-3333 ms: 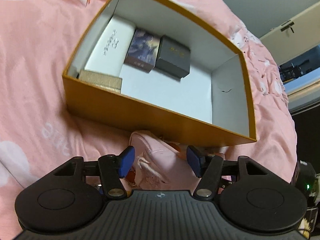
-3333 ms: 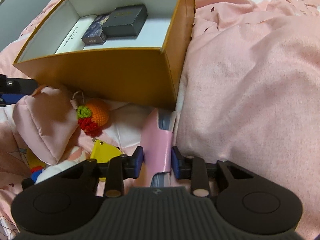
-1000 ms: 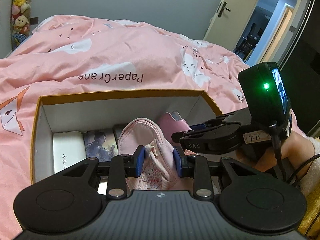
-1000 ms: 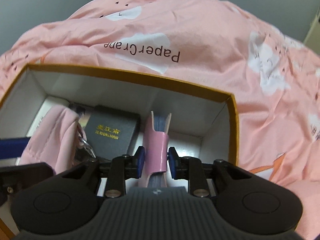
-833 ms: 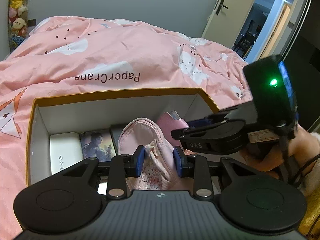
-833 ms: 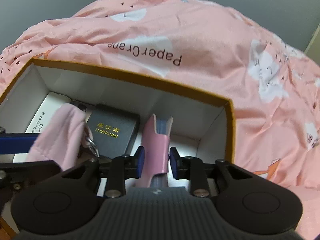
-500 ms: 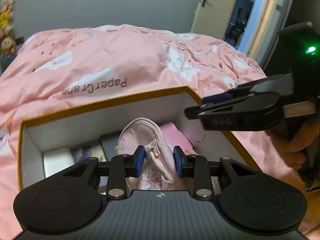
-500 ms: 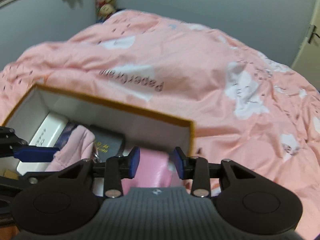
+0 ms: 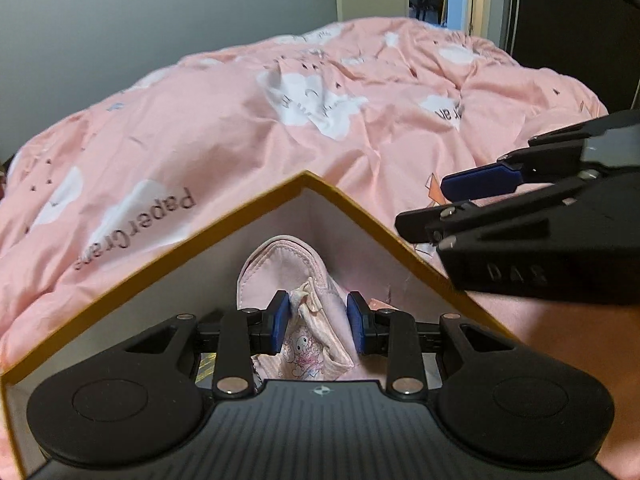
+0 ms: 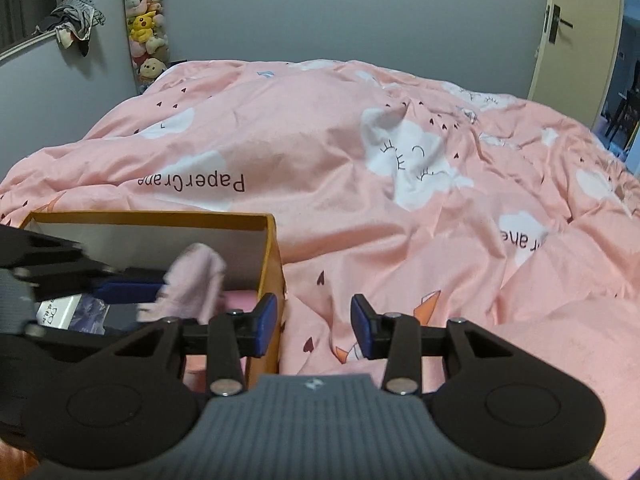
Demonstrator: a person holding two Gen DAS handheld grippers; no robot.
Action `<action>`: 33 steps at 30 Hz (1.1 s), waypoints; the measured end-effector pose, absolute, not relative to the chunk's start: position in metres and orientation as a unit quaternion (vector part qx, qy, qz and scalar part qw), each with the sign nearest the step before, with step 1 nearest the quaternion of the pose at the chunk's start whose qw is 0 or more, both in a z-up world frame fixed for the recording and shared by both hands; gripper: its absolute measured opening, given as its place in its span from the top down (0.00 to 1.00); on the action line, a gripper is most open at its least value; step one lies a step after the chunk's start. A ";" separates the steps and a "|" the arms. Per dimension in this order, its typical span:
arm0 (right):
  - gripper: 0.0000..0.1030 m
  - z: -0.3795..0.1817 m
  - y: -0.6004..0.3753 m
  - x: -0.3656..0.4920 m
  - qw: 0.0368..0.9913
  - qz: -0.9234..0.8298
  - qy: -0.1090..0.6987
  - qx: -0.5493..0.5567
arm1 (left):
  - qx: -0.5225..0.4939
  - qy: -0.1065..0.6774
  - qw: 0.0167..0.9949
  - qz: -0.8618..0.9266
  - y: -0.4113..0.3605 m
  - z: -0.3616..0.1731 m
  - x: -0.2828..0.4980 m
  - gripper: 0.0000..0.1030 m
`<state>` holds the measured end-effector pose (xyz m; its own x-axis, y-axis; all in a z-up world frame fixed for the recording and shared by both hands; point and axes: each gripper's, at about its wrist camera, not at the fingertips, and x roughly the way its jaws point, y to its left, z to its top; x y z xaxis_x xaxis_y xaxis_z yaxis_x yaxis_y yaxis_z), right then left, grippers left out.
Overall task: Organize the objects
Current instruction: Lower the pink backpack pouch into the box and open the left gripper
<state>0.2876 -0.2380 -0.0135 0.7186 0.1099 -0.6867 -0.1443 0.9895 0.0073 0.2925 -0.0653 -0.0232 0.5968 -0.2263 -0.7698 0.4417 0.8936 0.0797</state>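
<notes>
Dim room light, fisheye-warped edges.

Bedroom: pink duvet, plush toys, door.
</notes>
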 end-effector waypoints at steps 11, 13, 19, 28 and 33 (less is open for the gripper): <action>0.54 -0.032 -0.258 0.293 0.915 0.062 0.398 0.021 | 0.109 0.432 0.868 -0.220 -0.073 -0.040 0.318 0.59; 0.53 -0.033 -0.260 0.293 0.915 0.060 0.398 0.027 | 0.103 0.432 0.868 -0.222 -0.069 -0.041 0.319 0.55; 0.50 -0.027 -0.262 0.288 0.920 0.066 0.384 0.029 | 0.088 0.415 0.875 -0.232 -0.056 -0.026 0.308 0.40; 0.39 -0.025 -0.244 0.279 0.914 0.086 0.394 -0.052 | 0.076 0.460 0.865 -0.183 -0.018 -0.017 0.273 0.37; 0.31 -0.024 -0.244 0.278 0.914 0.079 0.393 -0.070 | 0.071 0.494 0.848 -0.175 -0.016 -0.036 0.275 0.37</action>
<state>0.2781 -0.2440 -0.0237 0.6789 0.0890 -0.7288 -0.1985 0.9779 -0.0654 0.2754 -0.0161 -0.0357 0.4498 -0.2272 -0.8637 0.3681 0.9283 -0.0525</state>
